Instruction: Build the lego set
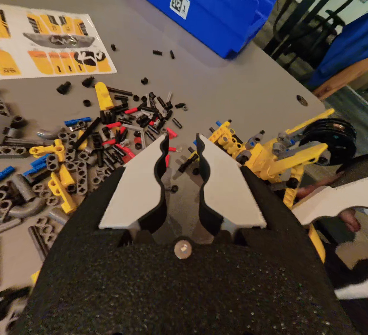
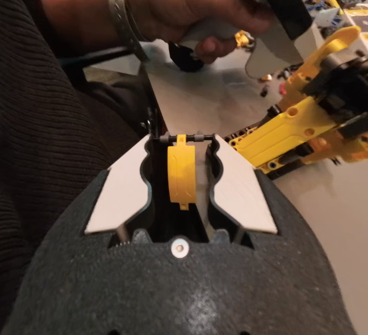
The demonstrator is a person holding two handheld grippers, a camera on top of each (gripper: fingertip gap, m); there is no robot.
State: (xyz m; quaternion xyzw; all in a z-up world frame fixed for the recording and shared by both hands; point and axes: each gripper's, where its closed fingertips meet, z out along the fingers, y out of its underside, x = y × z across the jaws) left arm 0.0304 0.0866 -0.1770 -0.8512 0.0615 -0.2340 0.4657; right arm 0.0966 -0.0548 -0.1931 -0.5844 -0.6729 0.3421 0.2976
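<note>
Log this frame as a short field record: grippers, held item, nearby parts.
left gripper: open, empty, above grey table
right gripper: shut on black axle carrying yellow curved panel
left of left gripper: loose pile of building-toy parts
right of it: yellow partly built model
behind: blue bin, sticker sheet

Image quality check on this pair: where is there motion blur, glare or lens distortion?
Left wrist view: warm indoor light, mostly sharp; fisheye bends the blue bin; the loose parts smear toward the left edge; glare on the sticker sheet. Right wrist view: the hand and yellow model are motion-blurred, while the yellow panel held in the right hand-held gripper stays crisp.
</note>
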